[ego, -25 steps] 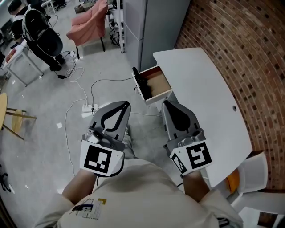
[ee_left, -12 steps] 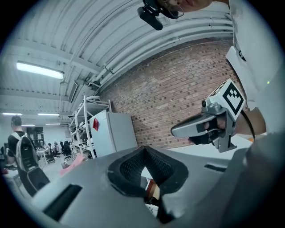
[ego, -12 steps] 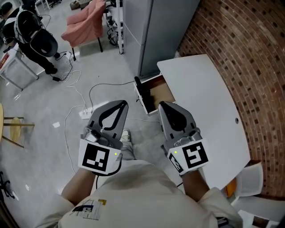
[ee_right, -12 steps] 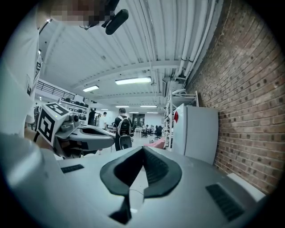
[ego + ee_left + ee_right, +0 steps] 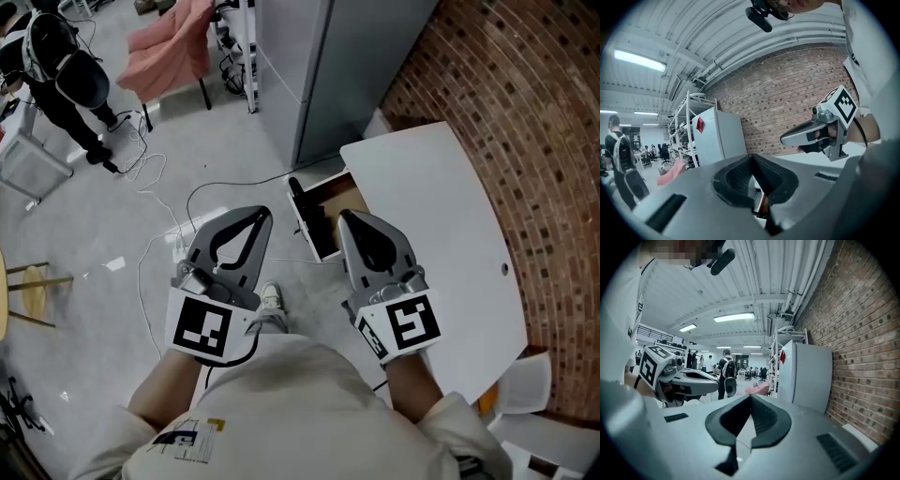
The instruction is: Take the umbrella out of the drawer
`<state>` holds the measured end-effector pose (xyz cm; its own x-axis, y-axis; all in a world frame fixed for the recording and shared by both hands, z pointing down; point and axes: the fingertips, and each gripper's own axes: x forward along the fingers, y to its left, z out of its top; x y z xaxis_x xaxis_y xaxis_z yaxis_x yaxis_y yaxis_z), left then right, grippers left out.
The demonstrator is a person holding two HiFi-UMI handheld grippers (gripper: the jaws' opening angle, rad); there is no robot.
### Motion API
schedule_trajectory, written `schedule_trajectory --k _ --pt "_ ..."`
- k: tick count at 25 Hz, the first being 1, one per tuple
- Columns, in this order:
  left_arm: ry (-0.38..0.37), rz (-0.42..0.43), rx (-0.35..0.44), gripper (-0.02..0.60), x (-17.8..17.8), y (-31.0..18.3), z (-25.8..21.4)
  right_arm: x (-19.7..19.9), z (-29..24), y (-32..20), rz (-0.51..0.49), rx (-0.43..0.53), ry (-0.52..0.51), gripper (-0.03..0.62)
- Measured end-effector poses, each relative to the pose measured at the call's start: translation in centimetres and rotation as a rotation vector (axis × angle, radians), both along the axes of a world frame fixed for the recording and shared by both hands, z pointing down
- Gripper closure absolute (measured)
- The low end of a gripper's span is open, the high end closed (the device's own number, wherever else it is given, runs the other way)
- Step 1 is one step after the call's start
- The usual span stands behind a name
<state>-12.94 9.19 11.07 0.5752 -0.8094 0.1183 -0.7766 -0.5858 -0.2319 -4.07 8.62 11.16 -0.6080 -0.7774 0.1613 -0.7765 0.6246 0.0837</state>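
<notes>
Head view, umbrella [image 5: 312,217]: a dark folded thing lying in the open drawer [image 5: 339,199], just behind its white front panel; the detail is too small to be sure.
Head view, handling: I judge it light and stiff along the shaft, with soft, slippery fabric around it. It is better to take it at the handle or across the middle of the bundle.
Head view, table [image 5: 431,216]: white, on the right; the drawer stands out from its left edge.
Head view, left gripper [image 5: 262,215]: near and left of the drawer, apart from it, holding nothing.
Head view, right gripper [image 5: 345,218]: it covers the near right part of the drawer in this view; I cannot tell if it touches.
Head view, surroundings: a grey cabinet [image 5: 323,66] behind the drawer, a brick wall [image 5: 525,112] on the far right, cables [image 5: 173,202] on the floor on the left.
Head view, obstacles: the drawer walls leave little room beside the umbrella.
Left gripper view, fingers [image 5: 736,180]: pressed together, empty; a strip of the drawer shows below them.
Right gripper view, fingers [image 5: 764,420]: closed against each other, empty; far off stands a person with a backpack [image 5: 725,376].
</notes>
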Motion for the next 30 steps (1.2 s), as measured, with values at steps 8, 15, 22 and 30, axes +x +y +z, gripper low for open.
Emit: schedule_trajectory --k 8,15,22,30 --pt "-0.012 0.019 -0.028 0.574 -2.3 -6.9 0.9 -1.6 0.8 -6.9 0.051 -0.017 0.019 0.586" --pt "-0.03 0.044 -0.043 0.574 -2.2 -10.5 1.7 -0.7 1.9 -10.5 0.095 -0.036 0.028 0.586" --pt "-0.014 0.031 -0.067 0.574 -0.3 -12.7 2.8 1.5 3.1 -12.4 0.09 -0.051 0.015 0.586" --pt "-0.038 0.006 -0.087 0.574 2.3 -13.9 3.2 4.4 4.0 -13.9 0.074 -0.069 -0.031 0.586"
